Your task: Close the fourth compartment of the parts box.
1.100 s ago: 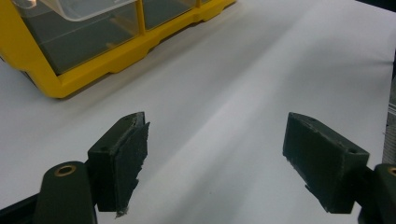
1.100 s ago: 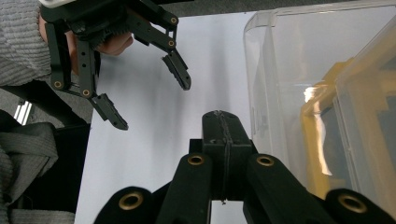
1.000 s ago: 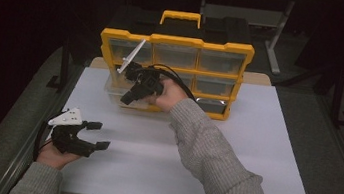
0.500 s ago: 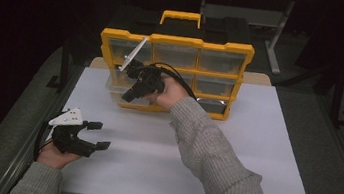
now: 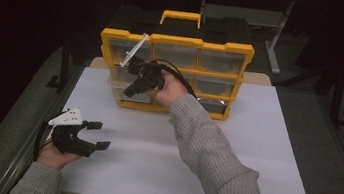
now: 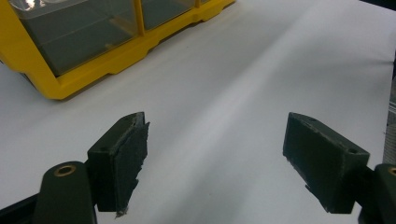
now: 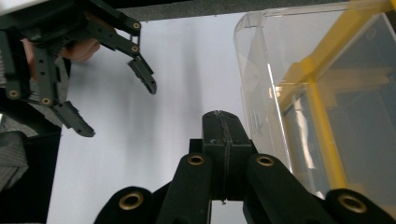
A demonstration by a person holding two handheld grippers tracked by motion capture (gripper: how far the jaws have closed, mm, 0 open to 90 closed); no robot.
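My right tongs [image 7: 223, 122] are clenched empty beside the clear drawer [image 7: 266, 70] at frame right; my left tongs [image 6: 217, 158] sit released over the surface [image 6: 261, 70].

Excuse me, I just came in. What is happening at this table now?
A person works at a white table with a gripper in each hand. The right gripper, its jaws shut, is at the front of a yellow organizer box, next to a clear drawer that sticks out of it on the lower left. Nothing is visibly held between its jaws. The left gripper waits open and empty near the table's left front.
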